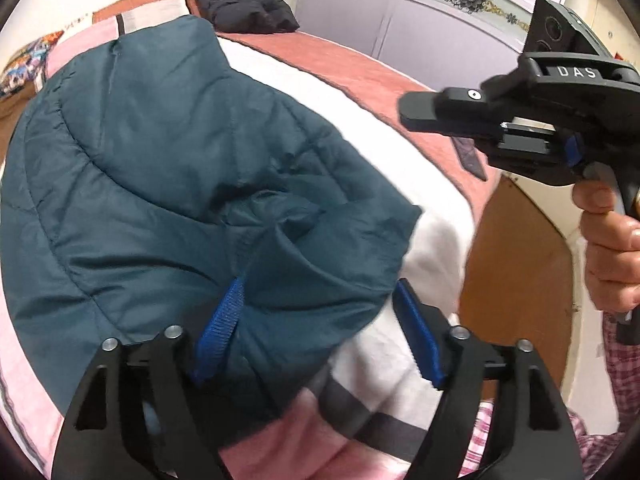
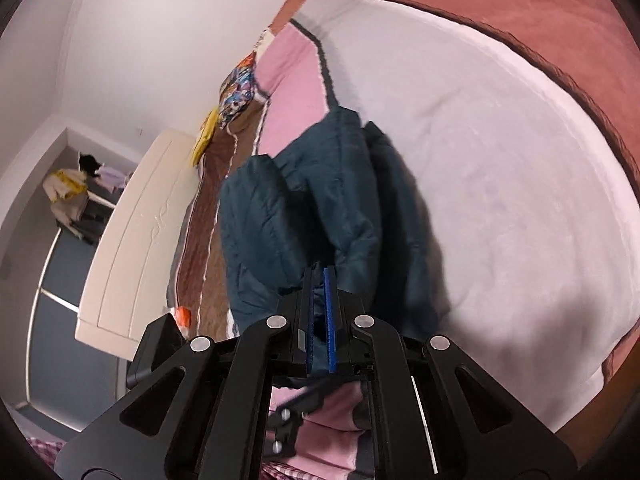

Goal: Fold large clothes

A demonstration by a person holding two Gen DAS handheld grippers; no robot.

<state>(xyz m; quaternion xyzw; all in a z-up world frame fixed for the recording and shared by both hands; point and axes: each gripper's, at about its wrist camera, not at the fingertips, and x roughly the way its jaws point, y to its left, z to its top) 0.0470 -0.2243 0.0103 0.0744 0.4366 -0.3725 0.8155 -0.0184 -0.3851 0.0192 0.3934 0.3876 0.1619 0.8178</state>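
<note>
A large teal quilted jacket (image 1: pixel 168 184) lies bunched on the bed, over the pink and white blanket (image 1: pixel 400 208). My left gripper (image 1: pixel 316 328) is open, its blue pads (image 1: pixel 218 332) spread around the jacket's near edge, with fabric between them. In the left wrist view my right gripper (image 1: pixel 416 110) hangs in the air at the upper right, held by a hand, with nothing visible in its tip. In the right wrist view the right gripper (image 2: pixel 319 276) has its jaws close together, with teal fabric (image 2: pixel 304 208) seen between the pads.
A black jacket (image 1: pixel 244 2) lies at the far end of the bed on the rust-red cover (image 1: pixel 360 64). A patterned pillow (image 2: pixel 236 92) and a white headboard (image 2: pixel 132 236) stand at the bed's side. A wardrobe (image 1: pixel 400 12) is behind, and wooden floor (image 1: pixel 516 264) is at the right.
</note>
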